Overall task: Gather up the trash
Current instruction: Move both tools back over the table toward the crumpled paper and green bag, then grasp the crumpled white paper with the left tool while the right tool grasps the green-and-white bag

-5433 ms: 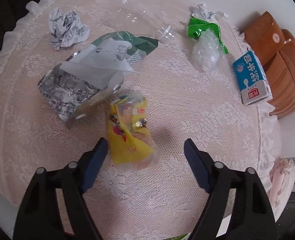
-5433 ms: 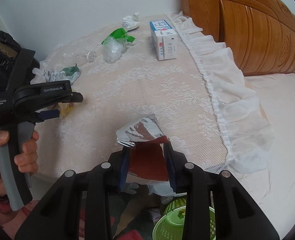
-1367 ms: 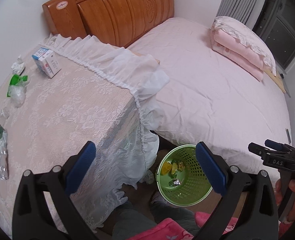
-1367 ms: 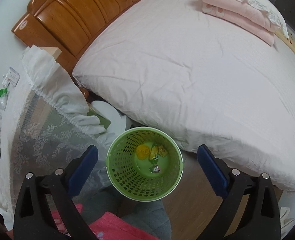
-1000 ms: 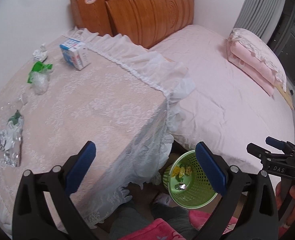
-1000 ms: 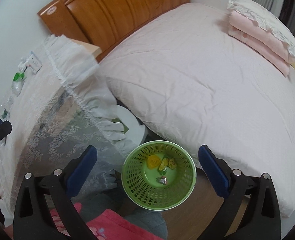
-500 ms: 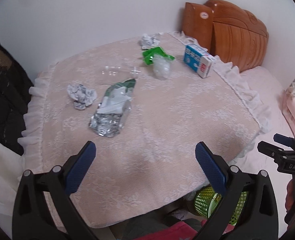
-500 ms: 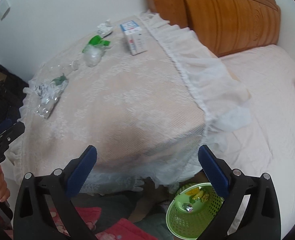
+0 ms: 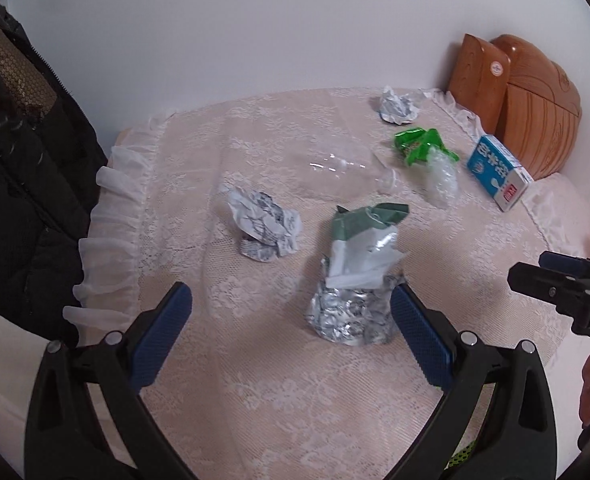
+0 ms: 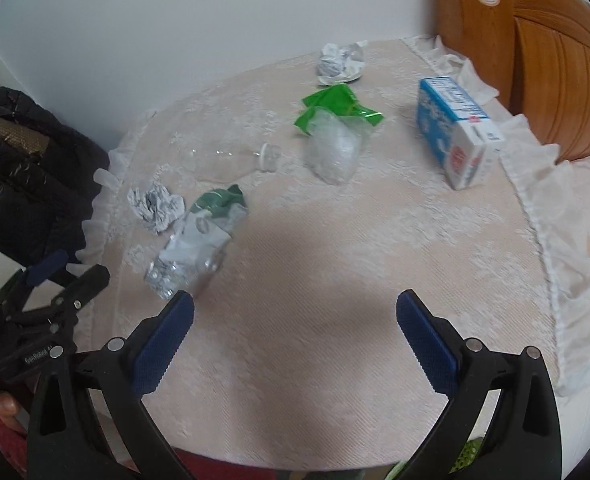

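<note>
Grippers back from basket to worktop (image 9: 295, 400) | your left gripper (image 9: 291, 320) and right gripper (image 10: 295, 330) gape wide, empty | foil-and-green wrapper (image 9: 355, 276) nearest, likely next.

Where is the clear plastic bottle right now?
The clear plastic bottle lies on its side on the lace tablecloth, mid-left in the right wrist view, between the crumpled paper ball and the green wrapper.

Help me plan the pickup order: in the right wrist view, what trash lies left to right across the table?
crumpled paper → foil wrapper → clear bottle → clear plastic bag → milk carton
</note>
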Demonstrator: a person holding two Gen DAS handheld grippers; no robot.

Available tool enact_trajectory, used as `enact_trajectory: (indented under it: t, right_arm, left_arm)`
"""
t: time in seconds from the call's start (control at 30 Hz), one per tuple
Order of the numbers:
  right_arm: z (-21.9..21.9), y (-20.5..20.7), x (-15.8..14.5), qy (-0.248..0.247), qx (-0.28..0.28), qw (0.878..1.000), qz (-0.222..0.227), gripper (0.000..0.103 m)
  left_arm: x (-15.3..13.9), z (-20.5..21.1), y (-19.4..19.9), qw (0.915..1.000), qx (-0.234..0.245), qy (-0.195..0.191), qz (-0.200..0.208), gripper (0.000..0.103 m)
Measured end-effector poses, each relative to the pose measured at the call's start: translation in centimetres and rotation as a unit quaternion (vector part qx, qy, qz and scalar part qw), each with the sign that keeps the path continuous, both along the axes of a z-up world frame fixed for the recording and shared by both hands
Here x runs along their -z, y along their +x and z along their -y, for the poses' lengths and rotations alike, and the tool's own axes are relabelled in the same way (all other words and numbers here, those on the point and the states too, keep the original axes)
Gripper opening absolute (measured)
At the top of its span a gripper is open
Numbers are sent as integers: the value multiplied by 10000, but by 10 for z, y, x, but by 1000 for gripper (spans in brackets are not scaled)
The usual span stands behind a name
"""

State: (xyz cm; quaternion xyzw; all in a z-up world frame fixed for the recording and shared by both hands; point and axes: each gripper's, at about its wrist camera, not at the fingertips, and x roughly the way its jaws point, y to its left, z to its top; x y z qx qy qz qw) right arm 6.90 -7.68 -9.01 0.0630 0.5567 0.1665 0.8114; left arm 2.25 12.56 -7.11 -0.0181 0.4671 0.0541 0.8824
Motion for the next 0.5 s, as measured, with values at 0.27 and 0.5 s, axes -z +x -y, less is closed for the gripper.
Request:
enact_trajectory:
  t: [0.27, 0.5]
  right_arm:
    - [-80, 58, 37, 123, 31, 9985, -536, 100]
    - [-114, 66, 64, -370, 70, 9970, -671, 91]
  left_arm:
    - [19, -45, 20, 9994, -327, -137, -2, 95]
    - [30, -63, 22, 9981, -513, -319, -120, 95]
